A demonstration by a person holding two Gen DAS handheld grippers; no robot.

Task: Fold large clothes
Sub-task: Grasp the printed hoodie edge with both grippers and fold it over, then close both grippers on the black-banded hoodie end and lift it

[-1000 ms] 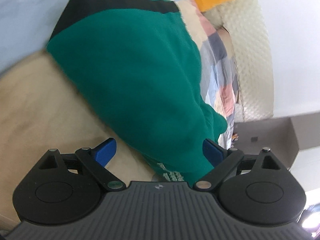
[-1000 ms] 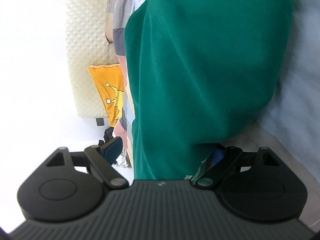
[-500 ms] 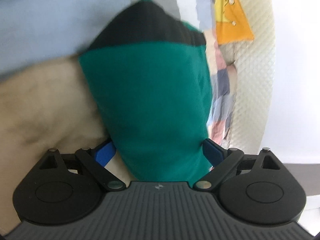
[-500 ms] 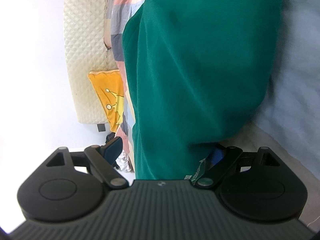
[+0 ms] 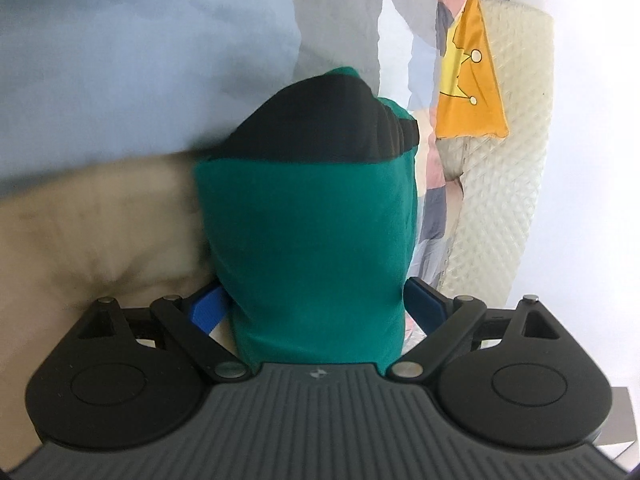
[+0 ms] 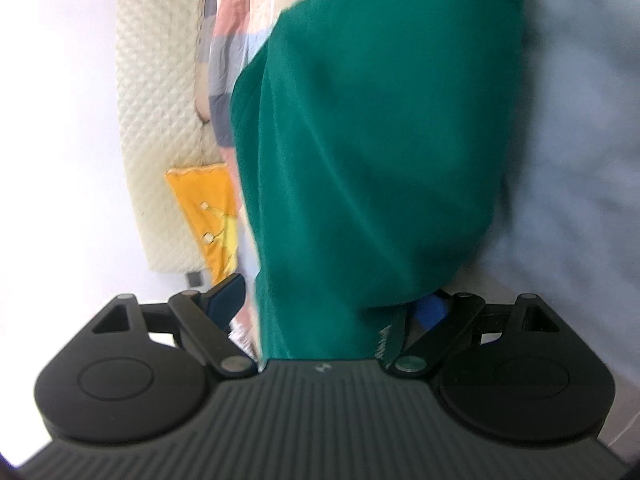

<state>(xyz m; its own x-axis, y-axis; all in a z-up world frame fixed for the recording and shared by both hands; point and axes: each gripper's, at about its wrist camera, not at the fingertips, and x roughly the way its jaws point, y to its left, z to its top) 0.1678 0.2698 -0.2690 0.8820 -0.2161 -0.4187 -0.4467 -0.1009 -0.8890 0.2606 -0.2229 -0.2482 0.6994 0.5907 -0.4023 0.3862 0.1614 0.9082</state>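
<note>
- Draping across both of my claws is the green garment [image 5: 312,240], which is hanging in the air in front of me rather than lying flat.
- In the left wrist view it is running away from my left claw [image 5: 314,304] as a thick folded bundle, ending in a black band [image 5: 320,120] at its far end.
- The cloth is filling the whole gap between that claw's blue pads [image 5: 208,308]. The fingers are standing wide, and I cannot tell whether they are pinching the fabric or only carrying it.
- My right claw [image 6: 332,300] is standing released and wide. Its left-hand finger [image 6: 230,292] is sitting just clear of the garment's edge, while the other blue pad is peeking out from under the fold that is lying over it.
- A strip with pale lettering is hanging at the garment's near edge beside that pad, too blurred to read.
- Behind the garment a beige cover [image 5: 100,220] and a pale blue sheet [image 5: 140,48] are spreading out.
- Further off, a patchwork blanket [image 5: 432,208], an orange cloth [image 5: 468,96] and a cream quilted headboard [image 5: 516,160] are standing against a white wall.
</note>
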